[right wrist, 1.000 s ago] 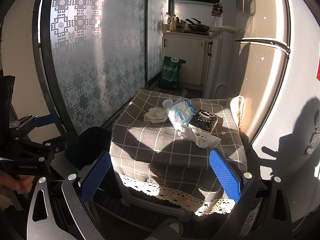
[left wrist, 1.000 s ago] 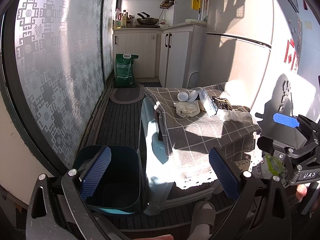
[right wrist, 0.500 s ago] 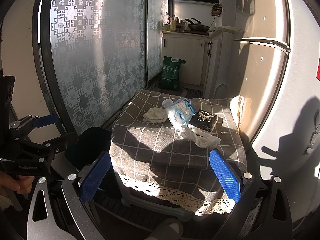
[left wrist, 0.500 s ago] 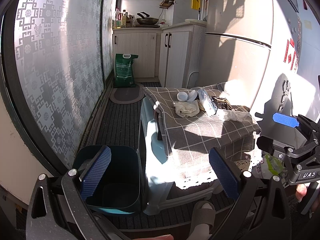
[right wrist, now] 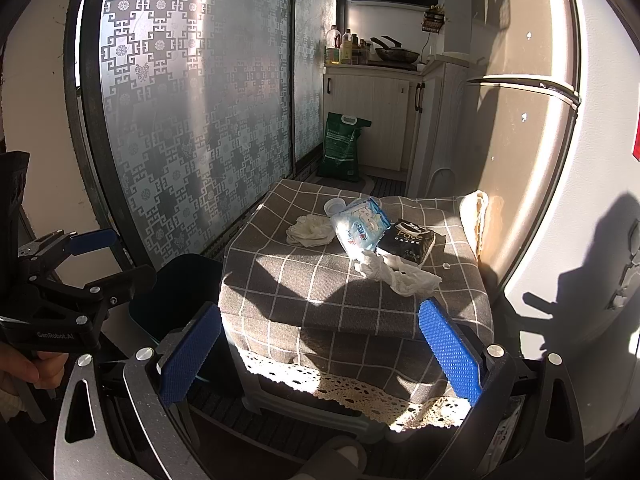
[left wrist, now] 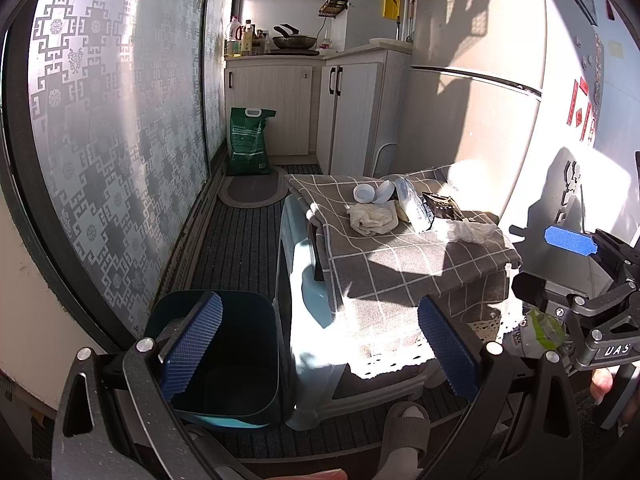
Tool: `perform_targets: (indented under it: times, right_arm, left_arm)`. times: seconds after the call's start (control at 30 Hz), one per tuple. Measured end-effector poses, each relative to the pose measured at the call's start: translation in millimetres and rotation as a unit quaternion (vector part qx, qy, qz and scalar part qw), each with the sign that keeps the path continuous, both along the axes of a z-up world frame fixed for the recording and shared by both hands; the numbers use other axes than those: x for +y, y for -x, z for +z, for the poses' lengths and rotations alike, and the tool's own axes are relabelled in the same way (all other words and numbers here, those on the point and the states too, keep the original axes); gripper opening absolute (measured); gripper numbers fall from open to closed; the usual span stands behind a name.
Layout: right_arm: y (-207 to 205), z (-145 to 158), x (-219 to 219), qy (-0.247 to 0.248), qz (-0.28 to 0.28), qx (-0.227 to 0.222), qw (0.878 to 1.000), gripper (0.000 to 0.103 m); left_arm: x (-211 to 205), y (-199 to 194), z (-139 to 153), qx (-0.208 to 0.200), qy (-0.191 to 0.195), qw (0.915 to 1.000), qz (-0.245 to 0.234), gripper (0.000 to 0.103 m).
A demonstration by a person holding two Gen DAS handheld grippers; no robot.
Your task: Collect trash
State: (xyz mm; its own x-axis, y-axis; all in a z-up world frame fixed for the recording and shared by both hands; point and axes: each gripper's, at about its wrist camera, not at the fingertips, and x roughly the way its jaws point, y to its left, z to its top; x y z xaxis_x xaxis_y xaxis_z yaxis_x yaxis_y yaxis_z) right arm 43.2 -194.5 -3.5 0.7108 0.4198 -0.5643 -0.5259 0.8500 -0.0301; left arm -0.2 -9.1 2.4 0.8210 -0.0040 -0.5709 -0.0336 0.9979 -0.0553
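A low table under a grey checked cloth [right wrist: 320,280] holds the trash: a crumpled white tissue [right wrist: 400,276], a cream crumpled wad [right wrist: 310,230], a blue-white wipes pack [right wrist: 360,222], a black tissue pack [right wrist: 408,240] and a white cup [right wrist: 334,205]. The same items show in the left wrist view, wad [left wrist: 372,218] and tissue [left wrist: 468,232]. A dark teal bin [left wrist: 232,348] stands on the floor left of the table. My left gripper [left wrist: 320,348] is open and empty above the bin's edge. My right gripper [right wrist: 320,352] is open and empty before the table's near edge.
A patterned glass sliding door [right wrist: 192,112] runs along the left. A fridge [right wrist: 520,140] stands right of the table. Cabinets [left wrist: 280,108], a green sack [left wrist: 250,140] and a floor mat [left wrist: 252,192] lie beyond. A slippered foot [left wrist: 404,420] is below.
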Motion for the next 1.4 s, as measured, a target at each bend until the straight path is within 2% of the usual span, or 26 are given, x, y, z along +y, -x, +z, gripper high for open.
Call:
perform_targets:
  times: [0.43,0.63,0.77,0.93,1.07,1.17,1.23,1.4]
  right_arm:
    - [0,0,0,0.001,0.001,-0.001,1.0,0.1]
    - [0,-1,1,0.012,-0.009,-0.011,1.0,0.1]
    - [1,1,-5,0.002,-0.005,-0.014,1.0,0.1]
    - [-1,3,-11,-0.008,-0.012,-0.012,1.0,0.1]
    - [-3,3,-13,-0.01,-0.01,-0.006,1.0,0.092]
    - [-6,1,-13,-0.006,-0.005,0.001,1.0,0.089]
    - [-8,1,-13,0.0,-0.002,0.005,1.0,0.082]
    - [-16,-5,-19,-0.006,-0.003,0.028,1.0,0.079]
  left_arm:
    - [-4,-2,-1,0.0,0.003,1.0,-0.003,0.1]
    - [-9,0,0,-0.01,-0.003,0.9999,-0.008,0.1]
    - [-6,2,5,-0.018,-0.003,0.9998,-0.009,0.1]
    - [-12,0,8,-0.033,-0.023,0.9991,-0.016,0.099]
    - [-12,-12,7,-0.016,-0.022,0.999,-0.034,0.083]
    - [-11,-20,8,-0.01,-0.015,0.9988,-0.045,0.081]
    - [-12,-26,10,-0.009,-0.012,0.9983,-0.056,0.076]
    - [-11,-45,17,0.004,0.005,0.9954,-0.095,0.064]
